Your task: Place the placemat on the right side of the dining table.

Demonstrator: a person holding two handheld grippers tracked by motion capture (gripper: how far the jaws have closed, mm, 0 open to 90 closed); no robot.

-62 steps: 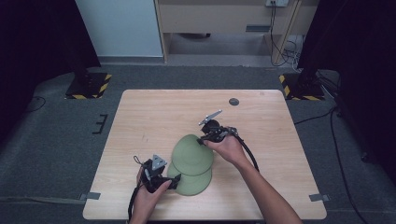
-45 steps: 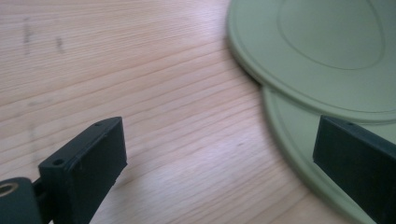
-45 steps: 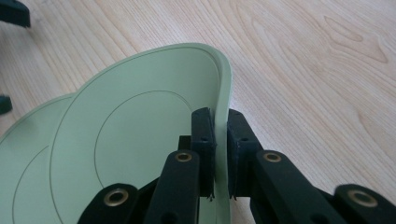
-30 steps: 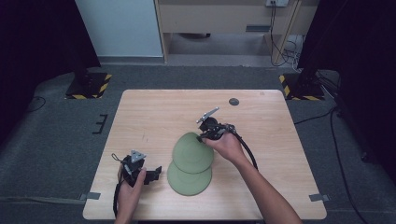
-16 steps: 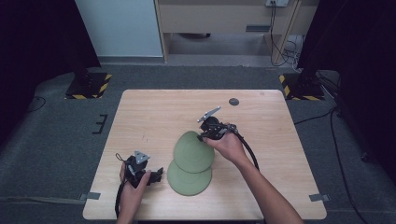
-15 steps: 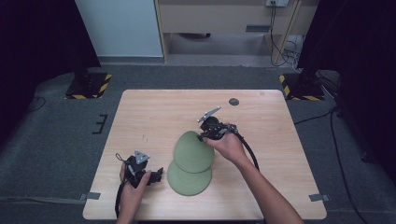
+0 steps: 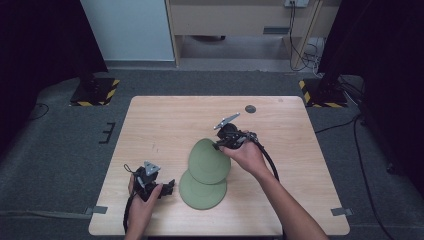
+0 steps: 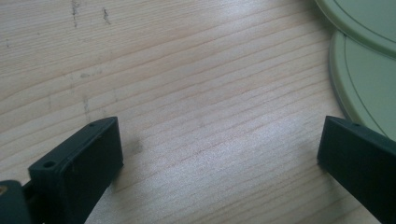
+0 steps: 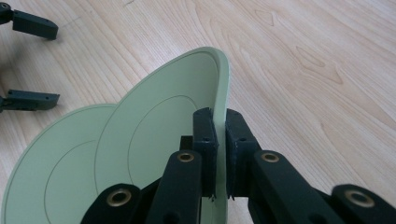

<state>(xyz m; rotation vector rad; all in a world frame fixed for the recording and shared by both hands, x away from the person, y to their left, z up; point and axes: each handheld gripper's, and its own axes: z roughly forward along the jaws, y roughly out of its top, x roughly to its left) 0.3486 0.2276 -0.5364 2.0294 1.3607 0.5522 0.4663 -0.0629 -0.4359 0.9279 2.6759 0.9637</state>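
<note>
The right gripper [image 7: 220, 144] pinches the rim of a round pale-green plastic plate [image 7: 209, 161] with a faint ring moulded in its face, tilting it up on edge near the middle of the light wooden table [image 7: 165, 120]. Its low edge overlaps a second matching green plate [image 7: 200, 192] lying flat. The left gripper [image 7: 167, 186] rests beside that flat plate, jaws spread wide over bare wood.

Two pale green plates [image 7: 209, 161], faint ring lines inside, on a light wood-grain table [image 7: 165, 125]; gripper [image 9: 219, 140] black.
</note>
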